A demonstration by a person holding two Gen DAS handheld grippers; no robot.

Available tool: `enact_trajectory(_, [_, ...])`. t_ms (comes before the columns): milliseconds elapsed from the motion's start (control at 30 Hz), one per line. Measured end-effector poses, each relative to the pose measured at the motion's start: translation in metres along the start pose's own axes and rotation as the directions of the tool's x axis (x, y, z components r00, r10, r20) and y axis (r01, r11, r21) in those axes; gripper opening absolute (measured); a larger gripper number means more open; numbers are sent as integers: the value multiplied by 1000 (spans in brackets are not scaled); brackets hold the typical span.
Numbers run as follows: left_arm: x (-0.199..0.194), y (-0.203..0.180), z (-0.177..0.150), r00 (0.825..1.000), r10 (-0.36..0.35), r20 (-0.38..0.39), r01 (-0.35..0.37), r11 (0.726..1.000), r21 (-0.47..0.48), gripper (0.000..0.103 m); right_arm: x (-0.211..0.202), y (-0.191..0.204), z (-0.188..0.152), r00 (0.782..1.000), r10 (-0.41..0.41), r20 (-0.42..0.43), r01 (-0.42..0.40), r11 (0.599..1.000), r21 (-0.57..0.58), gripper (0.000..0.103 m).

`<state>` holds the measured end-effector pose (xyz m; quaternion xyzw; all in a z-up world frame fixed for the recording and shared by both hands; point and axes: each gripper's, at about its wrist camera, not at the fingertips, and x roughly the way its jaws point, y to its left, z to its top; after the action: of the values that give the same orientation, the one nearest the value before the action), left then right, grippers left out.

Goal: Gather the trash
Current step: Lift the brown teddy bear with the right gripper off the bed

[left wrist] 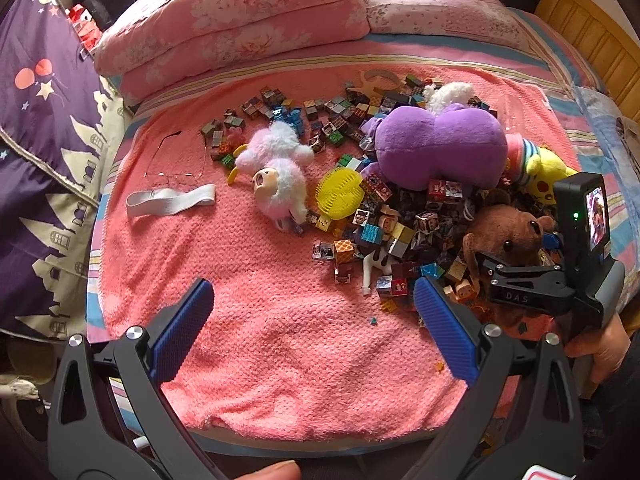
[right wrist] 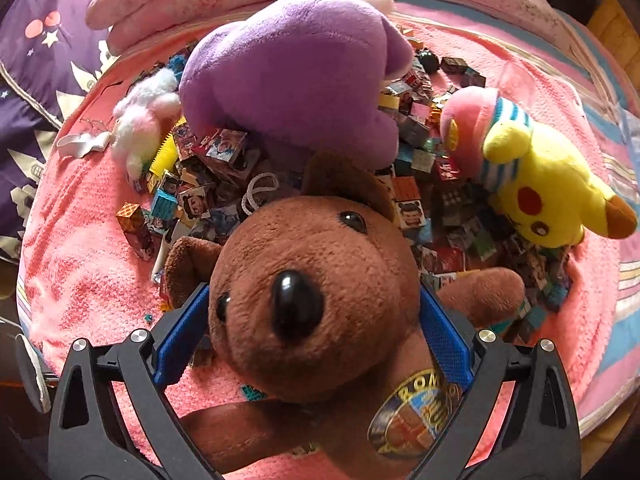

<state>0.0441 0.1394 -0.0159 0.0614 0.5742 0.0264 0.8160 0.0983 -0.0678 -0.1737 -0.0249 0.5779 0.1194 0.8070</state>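
Straddling the brown bear's head (right wrist: 308, 280), the right gripper (right wrist: 314, 328) has its jaws wide, pads beside both cheeks (contact unclear). The left gripper (left wrist: 314, 320) hangs open and empty over bare pink blanket (left wrist: 280, 360), farther from the bear.

The left gripper (left wrist: 314, 312) has two long black arms that spread out like a big V. Each arm ends in a blue finger pad (left wrist: 188, 324) with tiny bumps all over it. Round silver screws (left wrist: 135, 333) shine just behind the pads, and the black arms have long holes cut in them.

The right gripper (right wrist: 314, 334) looks the same: black arms, bumpy blue pads (right wrist: 444, 340) and silver screws (right wrist: 486, 336). Above its black clamp with the letters "DAS" (left wrist: 516, 297) sits a small black camera (left wrist: 582, 216) with a lit screen and a tiny green light.
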Motion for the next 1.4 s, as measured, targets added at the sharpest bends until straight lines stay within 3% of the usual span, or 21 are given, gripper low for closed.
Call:
enact_trajectory(233, [5, 1, 4, 999, 30, -14, -30, 999, -39, 96, 15, 14, 1, 999, -42, 3, 42, 996, -78, 97])
enact_trajectory(567, [11, 2, 8, 998, 42, -40, -45, 996, -74, 96, 24, 15, 2, 1000, -10, -3, 9, 996, -88, 97])
enact_trajectory(900, [18, 4, 8, 999, 11, -40, -12, 1000, -29, 96, 10, 33, -14, 991, -126, 53, 130, 988, -81, 81])
enact_trajectory(1133, [17, 9, 9, 1000, -19, -17, 20, 999, 30, 96, -14, 33, -25, 993, -110, 44, 106, 991, 84, 78])
enact_trajectory(1233, [15, 7, 10, 999, -42, -4, 42, 997, 65, 96, -36, 17, -34, 997, -40, 71, 22, 969, 246, 78])
enact_trajectory(1400, [13, -3, 8, 997, -79, 18, 76, 986, 148, 96, -73, -2, -48, 991, -59, 121, 9, 925, 379, 78])
